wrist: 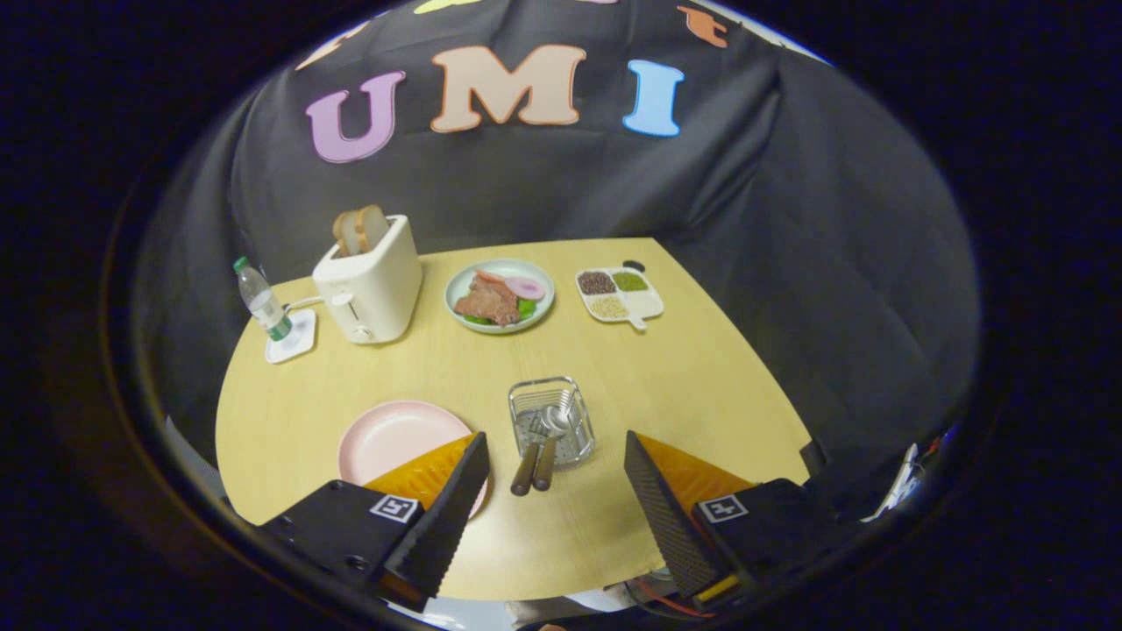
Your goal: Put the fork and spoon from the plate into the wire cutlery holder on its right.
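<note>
Near the tabletop's (666,386) front edge, I see fork (529,456) and spoon (550,443) lying in the holder (550,419), handles overhanging, plate (394,438) bare, so my gripper (557,478) hangs wide apart, empty.

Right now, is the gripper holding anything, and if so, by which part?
Nothing is held. The gripper is open, its fingers spread apart, and the fork and spoon lie in the wire cutlery holder, handles sticking out between the fingers, untouched.

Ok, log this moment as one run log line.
gripper: open, holding nothing | wooden-handled fork and spoon: heads in wire cutlery holder, handles over its near rim | pink plate: bare | task: looks done
</note>
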`<state>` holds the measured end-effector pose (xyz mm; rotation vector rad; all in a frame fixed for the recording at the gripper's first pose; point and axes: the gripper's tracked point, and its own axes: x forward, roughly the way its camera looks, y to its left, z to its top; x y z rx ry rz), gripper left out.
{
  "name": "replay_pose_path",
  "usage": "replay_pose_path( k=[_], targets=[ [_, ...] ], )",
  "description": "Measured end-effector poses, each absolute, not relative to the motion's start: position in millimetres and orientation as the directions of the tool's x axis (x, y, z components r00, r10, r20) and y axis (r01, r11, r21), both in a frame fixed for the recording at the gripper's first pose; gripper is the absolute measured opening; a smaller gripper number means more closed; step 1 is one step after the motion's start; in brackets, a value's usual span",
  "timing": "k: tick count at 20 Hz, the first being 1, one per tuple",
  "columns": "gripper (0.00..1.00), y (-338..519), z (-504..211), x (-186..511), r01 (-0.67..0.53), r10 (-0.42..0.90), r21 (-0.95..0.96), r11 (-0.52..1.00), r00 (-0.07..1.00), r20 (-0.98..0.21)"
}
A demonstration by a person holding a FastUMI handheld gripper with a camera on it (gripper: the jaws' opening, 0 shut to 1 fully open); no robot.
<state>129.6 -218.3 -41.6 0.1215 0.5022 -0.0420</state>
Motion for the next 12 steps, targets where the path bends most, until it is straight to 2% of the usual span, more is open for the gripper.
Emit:
replay_pose_path(
  k=[6, 9, 12],
  targets=[
    [0.99, -176, 15, 105, -0.080, 0.107, 0.138, 0.987, 0.975, -0.197],
    [0.99, -153, 48, 89, -0.158, 0.165, 0.146, 0.977, 0.986, -0.034],
    [0.99, -142, 75, 75, -0.188, 0.174, 0.157, 0.970, 0.980, 0.097]
  ],
)
